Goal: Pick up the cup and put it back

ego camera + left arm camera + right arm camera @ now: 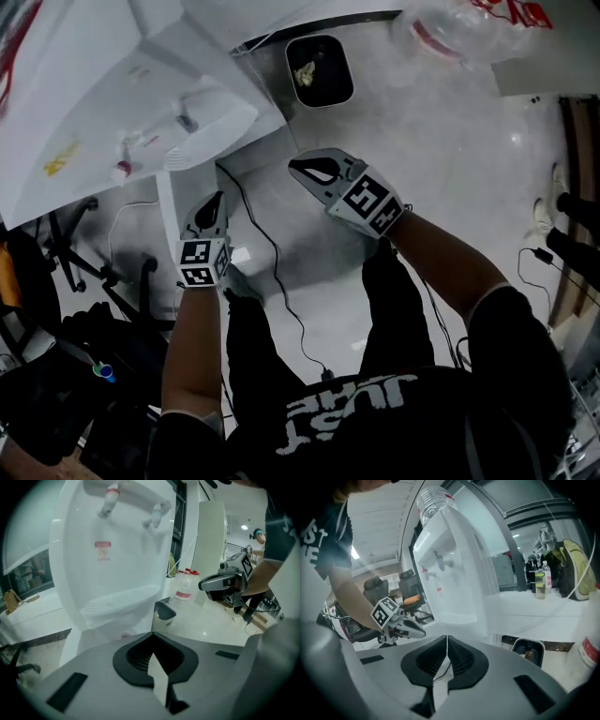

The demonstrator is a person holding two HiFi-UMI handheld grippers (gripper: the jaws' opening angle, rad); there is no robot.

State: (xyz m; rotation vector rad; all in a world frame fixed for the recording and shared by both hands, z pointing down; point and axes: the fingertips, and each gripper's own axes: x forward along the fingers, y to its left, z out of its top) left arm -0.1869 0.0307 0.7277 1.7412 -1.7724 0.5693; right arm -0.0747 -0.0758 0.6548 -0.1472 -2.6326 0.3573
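Note:
No cup shows in any view. A white water dispenser (202, 117) stands at the upper left, with its two taps (111, 496) above a ribbed drip tray (119, 602) that holds nothing. My left gripper (218, 195) is shut and empty, low in front of the dispenser; its jaws meet tip to tip (152, 634). My right gripper (295, 167) is also shut with nothing in it, held to the right of the dispenser (450, 564); its jaws are closed together (446, 638). Each gripper is seen from the other's camera: the right gripper (206, 585) and the left gripper (423, 633).
A black waste bin (320, 68) with scraps stands on the pale floor beside the dispenser. A black cable (272, 262) runs across the floor between my legs. Office chairs (84, 272) crowd the left. Water bottles (185, 585) stand by the far wall.

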